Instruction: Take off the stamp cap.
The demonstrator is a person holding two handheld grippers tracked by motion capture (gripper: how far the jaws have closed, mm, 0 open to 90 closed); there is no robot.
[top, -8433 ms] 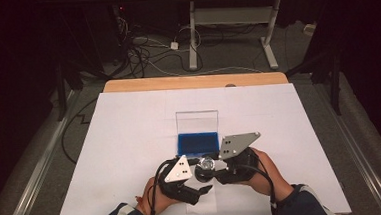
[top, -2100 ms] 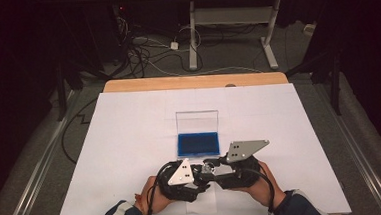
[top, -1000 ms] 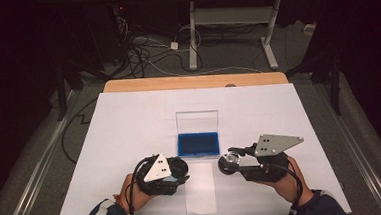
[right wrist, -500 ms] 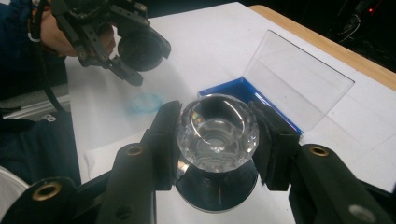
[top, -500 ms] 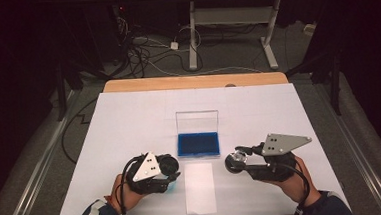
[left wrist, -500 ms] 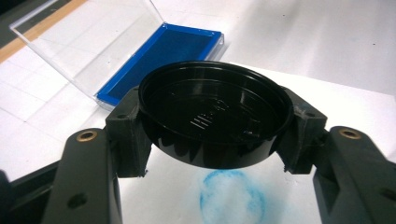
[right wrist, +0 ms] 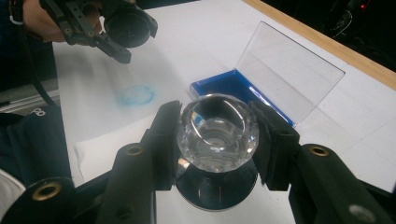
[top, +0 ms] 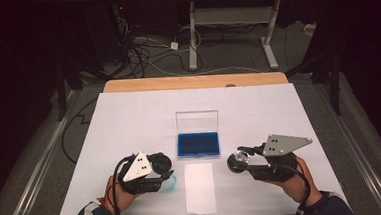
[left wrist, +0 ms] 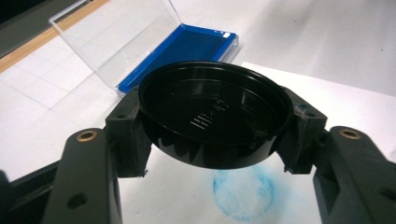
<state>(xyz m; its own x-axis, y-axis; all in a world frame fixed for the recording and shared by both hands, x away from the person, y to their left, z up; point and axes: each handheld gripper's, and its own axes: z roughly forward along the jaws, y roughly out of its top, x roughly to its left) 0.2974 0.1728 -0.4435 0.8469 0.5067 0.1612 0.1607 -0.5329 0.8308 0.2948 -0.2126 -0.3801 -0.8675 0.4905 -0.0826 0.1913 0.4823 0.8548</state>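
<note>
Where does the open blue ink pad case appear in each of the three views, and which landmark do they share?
High view: blue ink pad case at the table's centre, clear lid raised behind.
Left gripper view: upper middle, behind the black cap.
Right gripper view: centre right, behind the glass stamp.
Shared landmark: the blue ring stain on the white sheet.

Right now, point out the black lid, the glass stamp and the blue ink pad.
black lid (left wrist: 212, 112), left gripper view, its inner face
glass stamp (right wrist: 217, 126), right gripper view, its faceted knob
blue ink pad (top: 198, 143), high view, middle of its blue base
</note>
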